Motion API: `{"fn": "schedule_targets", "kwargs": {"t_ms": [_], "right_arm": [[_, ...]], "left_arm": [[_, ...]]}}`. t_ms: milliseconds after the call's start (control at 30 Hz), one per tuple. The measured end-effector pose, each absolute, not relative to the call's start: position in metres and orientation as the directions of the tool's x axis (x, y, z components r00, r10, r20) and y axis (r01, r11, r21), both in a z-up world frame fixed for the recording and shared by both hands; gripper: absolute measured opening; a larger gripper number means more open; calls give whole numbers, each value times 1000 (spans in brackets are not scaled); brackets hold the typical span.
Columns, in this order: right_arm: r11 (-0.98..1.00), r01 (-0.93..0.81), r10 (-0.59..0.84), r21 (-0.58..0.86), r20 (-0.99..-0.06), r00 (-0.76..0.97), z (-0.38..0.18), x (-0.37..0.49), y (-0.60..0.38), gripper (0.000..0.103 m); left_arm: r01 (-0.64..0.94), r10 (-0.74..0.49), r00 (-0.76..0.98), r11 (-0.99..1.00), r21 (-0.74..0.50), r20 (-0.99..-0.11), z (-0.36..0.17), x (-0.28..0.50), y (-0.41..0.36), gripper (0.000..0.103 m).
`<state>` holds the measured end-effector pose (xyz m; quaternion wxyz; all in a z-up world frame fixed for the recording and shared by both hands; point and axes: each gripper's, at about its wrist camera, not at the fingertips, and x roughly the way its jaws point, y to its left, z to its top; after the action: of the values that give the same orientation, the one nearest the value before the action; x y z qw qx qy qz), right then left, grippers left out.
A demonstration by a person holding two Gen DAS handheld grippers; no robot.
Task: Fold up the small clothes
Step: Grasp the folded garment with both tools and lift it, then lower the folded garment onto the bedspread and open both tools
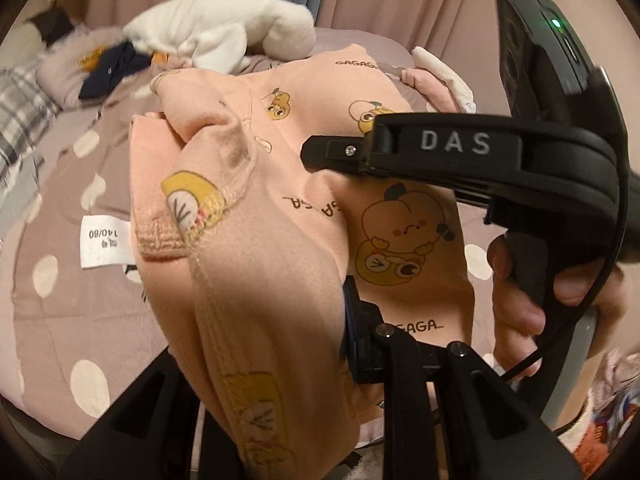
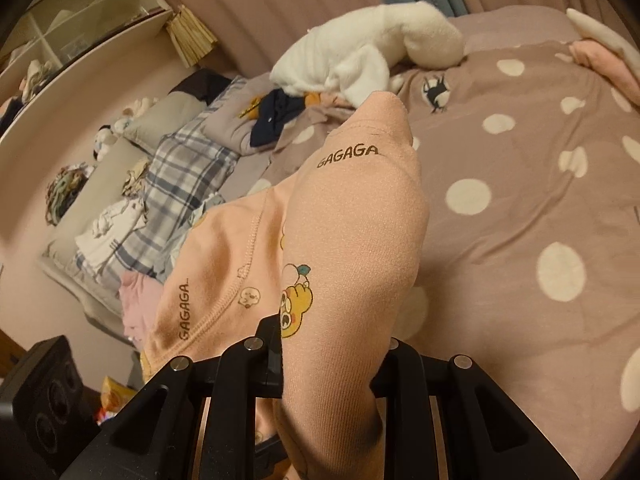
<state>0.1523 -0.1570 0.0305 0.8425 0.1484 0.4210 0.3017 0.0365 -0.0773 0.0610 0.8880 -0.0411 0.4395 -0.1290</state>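
Note:
A small peach garment (image 1: pixel 248 280) printed with yellow cartoon figures and "GAGAGA" hangs bunched over a mauve polka-dot bedspread (image 1: pixel 72 312). My left gripper (image 1: pixel 312 344) is shut on a fold of it, which hides the fingertips. A white size label (image 1: pixel 105 243) hangs at its left. The right gripper's black body, marked DAS, crosses the upper right of the left wrist view (image 1: pixel 448 148). In the right wrist view my right gripper (image 2: pixel 332 356) is shut on the same garment (image 2: pixel 344 248), which drapes over the fingers.
A white plush toy (image 2: pixel 368 48) and a dark navy item (image 2: pixel 276 116) lie at the far side of the bedspread (image 2: pixel 520 184). Plaid bedding (image 2: pixel 188 168) and a pink garment (image 2: pixel 136 304) lie at the left. Shelves (image 2: pixel 80 20) stand on the wall.

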Motion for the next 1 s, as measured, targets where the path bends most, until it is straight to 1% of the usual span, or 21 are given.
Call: {"fn": "schedule_targets", "kwargs": {"t_ms": [367, 400, 467, 500, 533, 567, 600, 633, 667, 733, 800, 900, 1000], "right_arm": [[770, -375, 638, 516, -607, 474, 25, 153, -177, 25], [770, -373, 637, 517, -608, 474, 24, 153, -178, 25], [776, -369, 630, 511, -617, 471, 22, 156, -178, 25], [785, -370, 619, 497, -626, 474, 20, 155, -179, 25], [809, -367, 587, 459, -650, 483, 18, 158, -178, 33], [841, -341, 541, 420, -682, 492, 13, 162, -177, 39], [863, -305, 505, 403, -705, 498, 9, 165, -181, 53], [884, -252, 468, 394, -731, 497, 2, 169, -186, 64], [891, -214, 453, 401, -742, 494, -2, 172, -192, 66], [878, -177, 470, 445, -730, 496, -6, 173, -208, 67], [884, -159, 456, 440, -732, 507, -4, 169, -216, 71], [920, -112, 376, 374, -768, 519, 0, 163, -223, 72], [913, -126, 396, 389, -766, 506, 3, 155, -226, 72]], "left_arm": [[191, -248, 568, 967, -167, -785, 54, 36, -88, 22], [188, -249, 563, 967, -172, -788, 52, 38, -88, 26], [173, -247, 546, 968, -180, -800, 45, 45, -86, 38], [158, -221, 529, 974, -161, -819, 39, 48, -85, 61], [125, -180, 514, 983, -135, -839, 32, 51, -81, 78], [75, -146, 509, 989, -125, -848, 25, 54, -73, 84], [31, -134, 514, 990, -138, -847, 20, 54, -63, 92], [4, -128, 515, 989, -147, -847, 16, 54, -55, 96], [-12, -116, 514, 990, -142, -850, 14, 55, -48, 96], [-20, -77, 526, 995, -102, -847, 14, 54, -39, 97], [-21, -58, 534, 996, -82, -843, 17, 52, -37, 99], [3, -92, 545, 994, -108, -834, 23, 45, -38, 103], [21, -95, 555, 995, -100, -826, 27, 42, -44, 103]]}}
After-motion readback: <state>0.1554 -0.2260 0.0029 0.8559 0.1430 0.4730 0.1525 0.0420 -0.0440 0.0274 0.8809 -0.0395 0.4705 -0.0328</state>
